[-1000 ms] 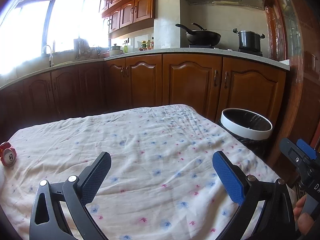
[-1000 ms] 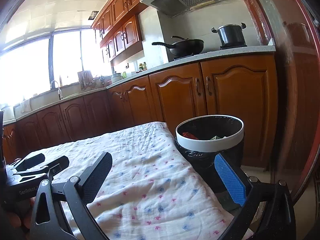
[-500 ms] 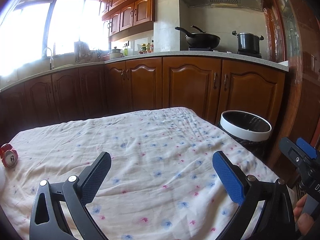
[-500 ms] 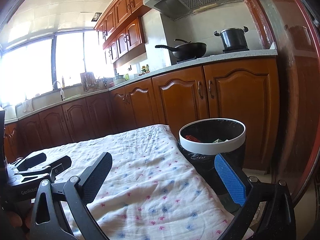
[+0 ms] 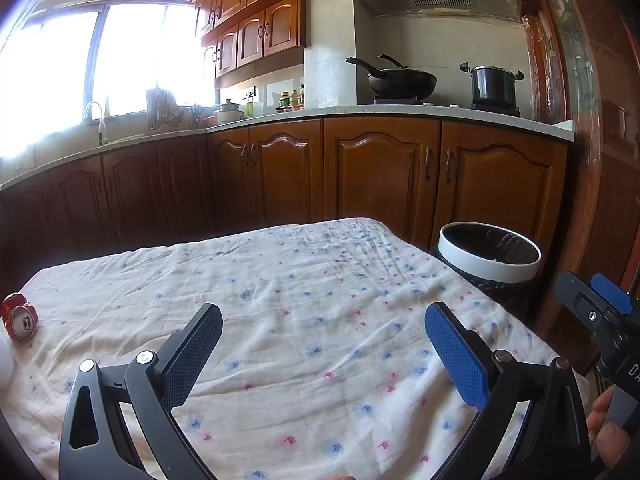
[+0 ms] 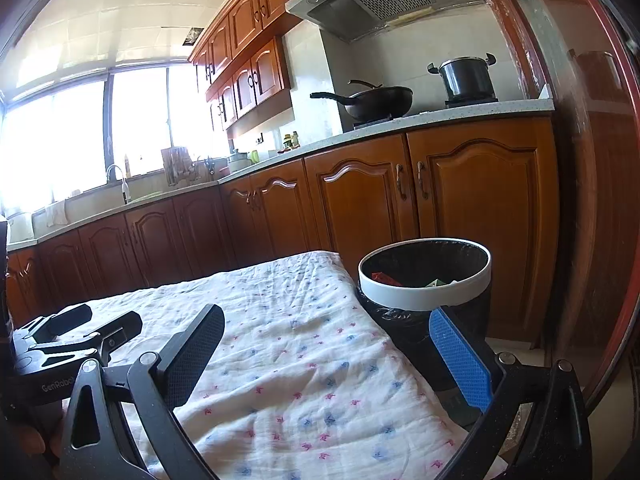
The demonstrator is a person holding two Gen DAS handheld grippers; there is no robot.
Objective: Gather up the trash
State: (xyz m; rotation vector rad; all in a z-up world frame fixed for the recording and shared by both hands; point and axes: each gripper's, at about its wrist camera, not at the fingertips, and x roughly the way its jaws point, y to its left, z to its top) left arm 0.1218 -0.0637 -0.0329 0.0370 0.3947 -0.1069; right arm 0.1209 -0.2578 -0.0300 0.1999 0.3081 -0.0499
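Note:
A crushed red can point(image 5: 19, 317) lies on the flowered tablecloth point(image 5: 312, 304) at the far left of the left wrist view. My left gripper point(image 5: 324, 316) hovers open over the cloth's middle, nothing between its fingers, well right of the can. A black bin with a white rim point(image 6: 425, 280) stands off the table's right corner, holding some scraps. My right gripper point(image 6: 326, 320) is open and empty above the cloth's right edge, its blue finger point(image 6: 460, 364) in front of the bin. The bin point(image 5: 489, 254) also shows in the left wrist view.
Wooden kitchen cabinets point(image 5: 380, 172) run behind the table, with a wok point(image 5: 402, 80) and a pot point(image 5: 493, 85) on the hob. A wooden door frame point(image 6: 592, 200) rises at the right. The right gripper's body point(image 5: 600, 320) and a hand sit at the left view's right edge.
Both views have tilted slightly upward, so the table and bin sit lower in frame. Both grippers remain open and empty; the can has not moved.

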